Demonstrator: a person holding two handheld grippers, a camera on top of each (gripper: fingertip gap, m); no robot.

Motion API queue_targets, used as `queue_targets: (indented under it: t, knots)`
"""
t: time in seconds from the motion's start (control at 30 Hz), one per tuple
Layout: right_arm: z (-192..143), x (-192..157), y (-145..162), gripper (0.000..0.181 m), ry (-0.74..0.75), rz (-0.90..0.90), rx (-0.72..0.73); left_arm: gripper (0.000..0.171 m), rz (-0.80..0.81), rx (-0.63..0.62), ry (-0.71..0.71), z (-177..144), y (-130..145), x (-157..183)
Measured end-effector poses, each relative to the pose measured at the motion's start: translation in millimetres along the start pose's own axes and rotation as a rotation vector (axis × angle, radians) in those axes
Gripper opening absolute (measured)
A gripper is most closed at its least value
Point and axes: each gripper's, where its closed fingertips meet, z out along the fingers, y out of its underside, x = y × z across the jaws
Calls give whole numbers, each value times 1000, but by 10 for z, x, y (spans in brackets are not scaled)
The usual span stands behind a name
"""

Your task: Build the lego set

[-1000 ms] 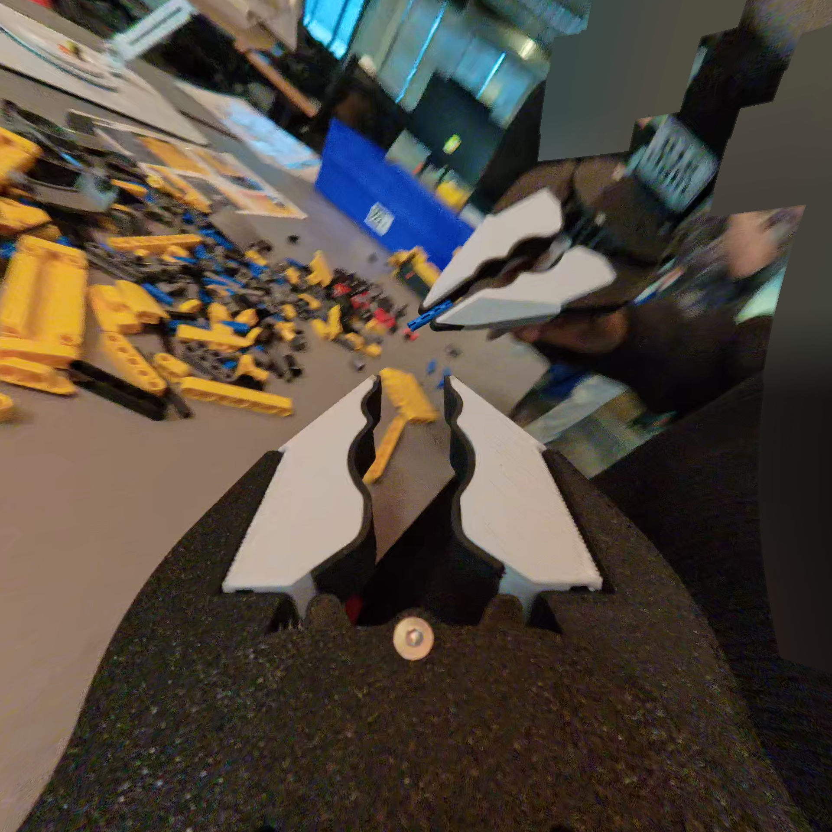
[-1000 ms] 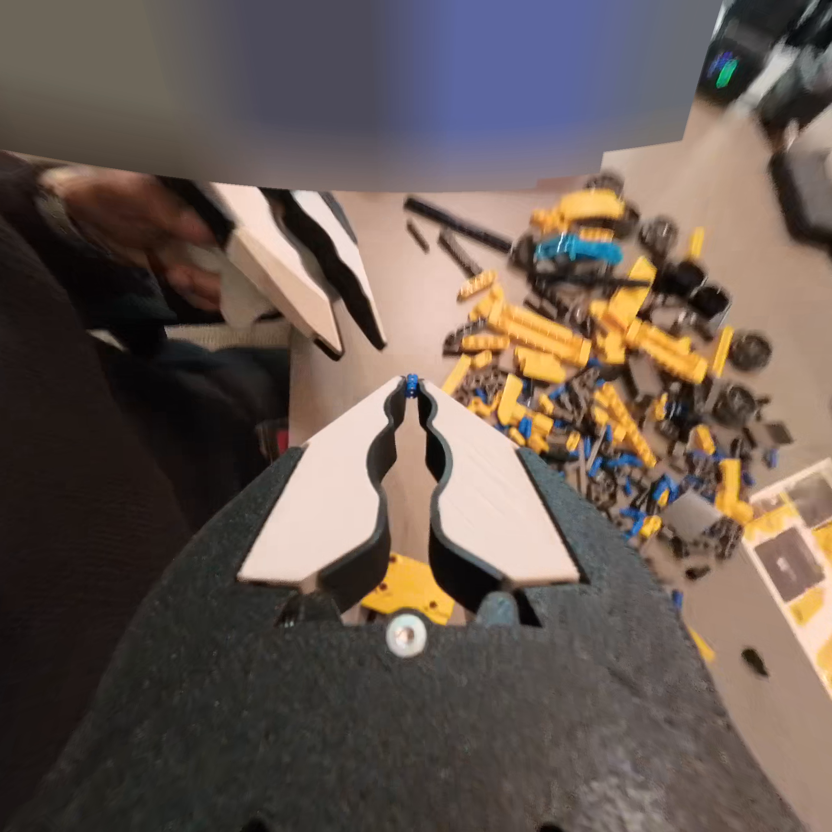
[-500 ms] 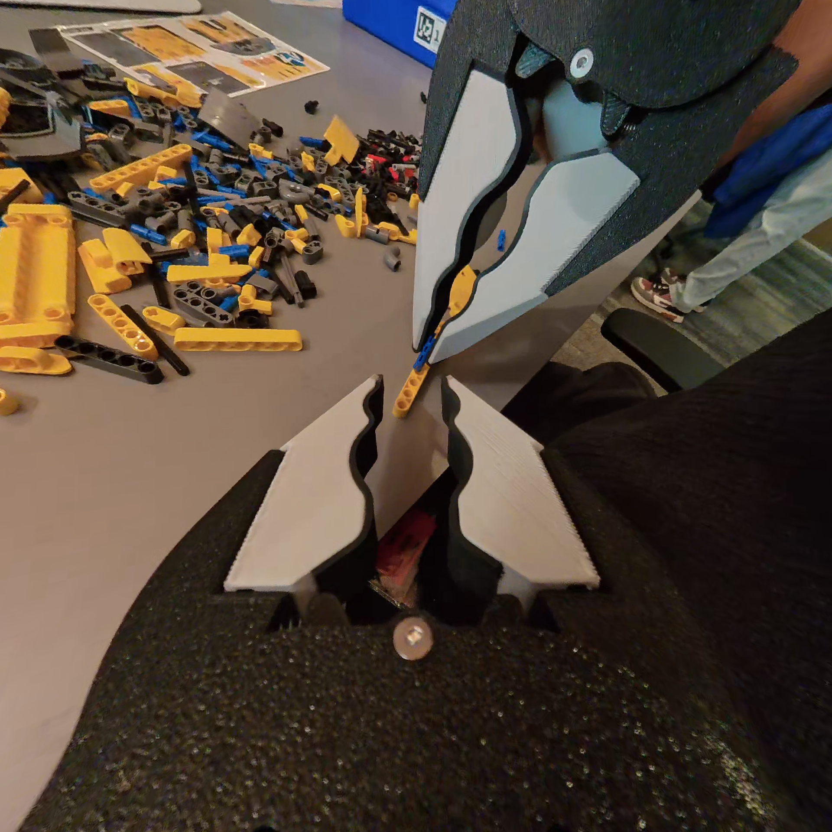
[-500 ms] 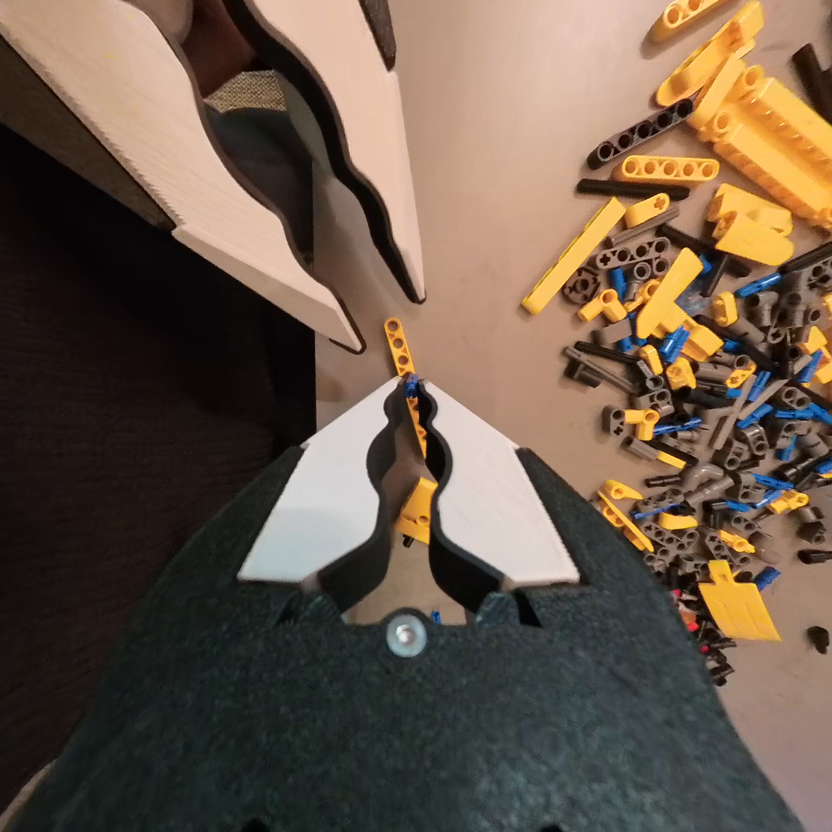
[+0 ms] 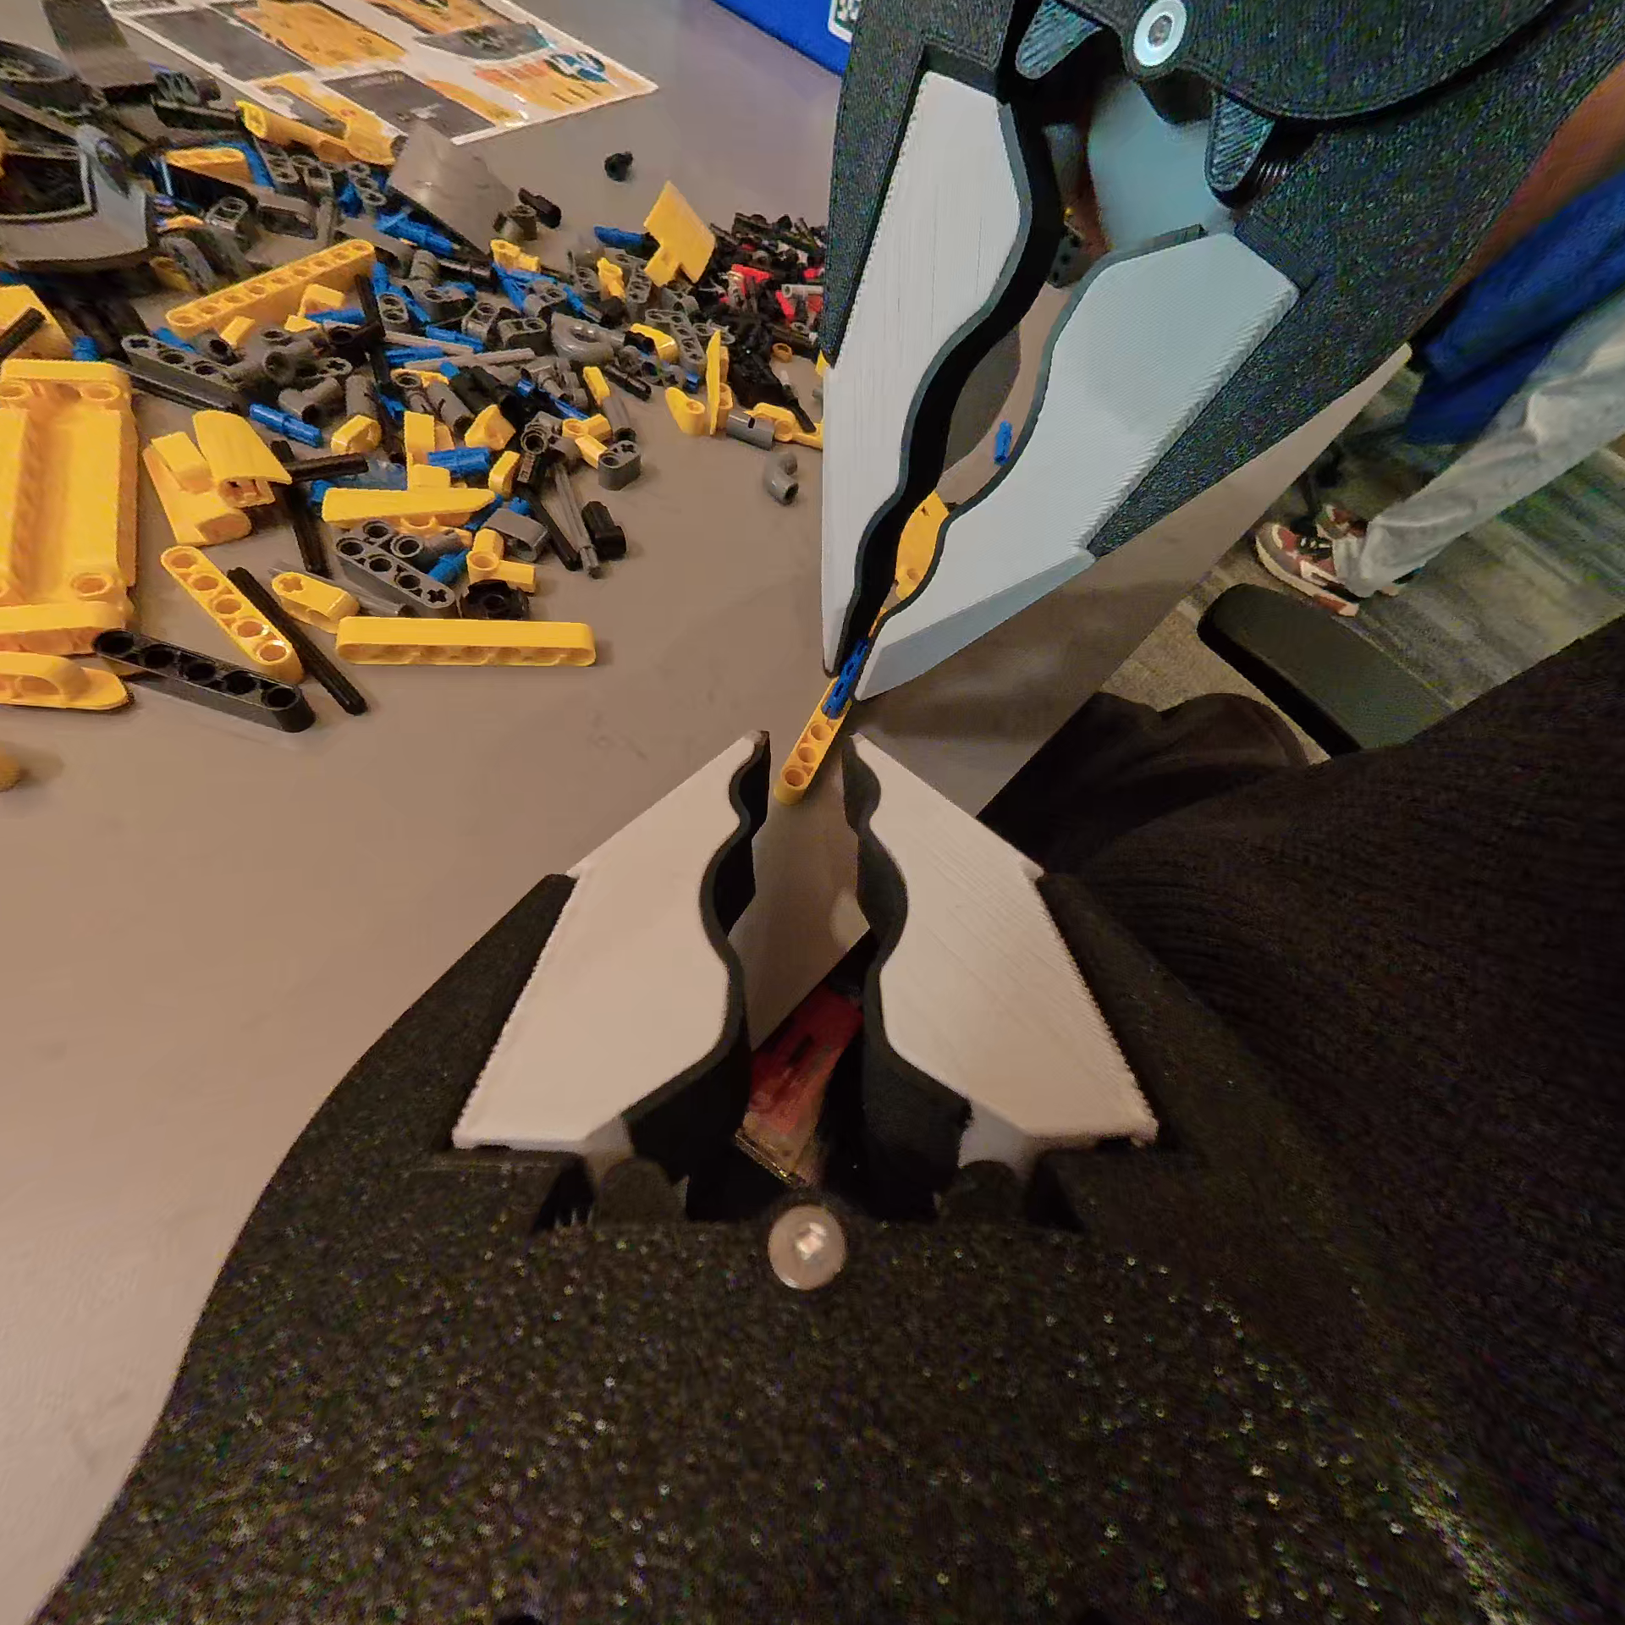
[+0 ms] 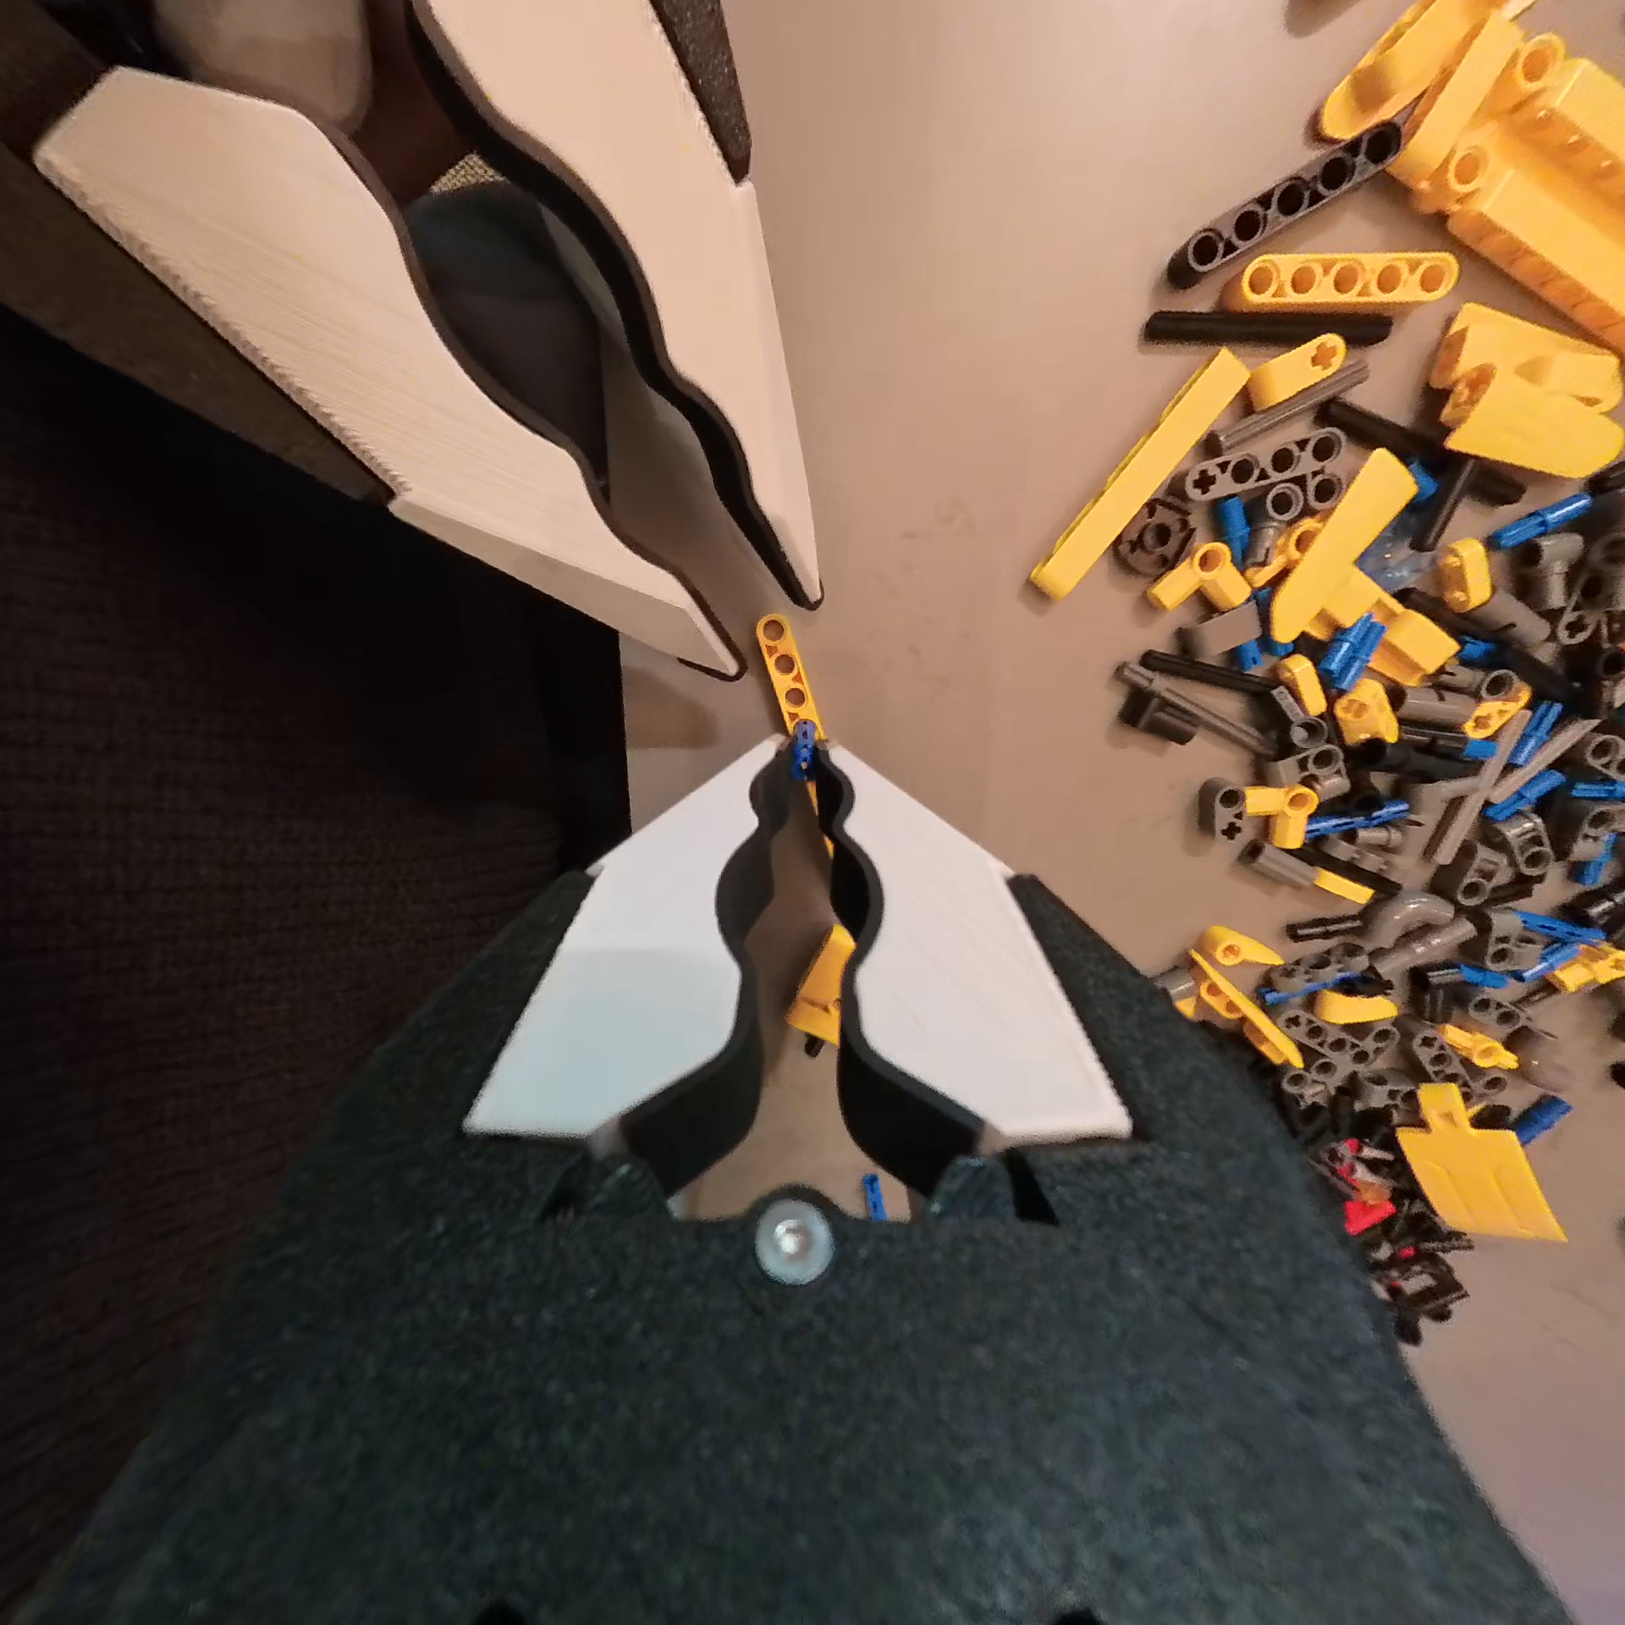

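A thin yellow beam with holes [image 5: 813, 737] lies on the grey table [image 5: 396, 879] near its edge. My left gripper [image 5: 805, 743] is open, with its tips on either side of the beam's near end, not closed on it. My right gripper [image 5: 848, 681] comes down from above and is shut on a small blue pin [image 5: 842, 679] held against the beam. In the right wrist view the right gripper [image 6: 805, 747] pinches the blue pin [image 6: 802, 758] over the beam [image 6: 785, 673]. The open left gripper [image 6: 769, 637] flanks the beam's far end.
A pile of yellow, grey, black and blue building parts [image 5: 440, 396] covers the table to the left, also in the right wrist view [image 6: 1407, 659]. Printed sheets [image 5: 396, 44] lie behind it. The table edge, dark clothing [image 5: 1319, 1011] and a chair [image 5: 1301, 659] are at the right. Both grippers' tips are close together, under 4 cm apart.
Both grippers came down to the yellow beam on the table. The right gripper brought the blue pin onto it. In the last half second they barely moved.
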Motion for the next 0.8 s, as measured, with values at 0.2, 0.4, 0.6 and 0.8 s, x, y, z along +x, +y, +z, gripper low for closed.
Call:
queue_targets:
  t: [0.2,0.4,0.6,0.8]
  knots:
    - [1,5,20,4,-50,67,-12,13,3,3,-12,1,0,-14]
    - [-11,21,57,4,-22,34,-71,11,-1,7,-11,-2,-2,-23]
    - [-11,-40,73,4,-53,14,-103,11,-32,2,70,-5,14,77]
    - [-20,-233,125,4,-116,-97,-109,12,46,-49,106,51,103,237]
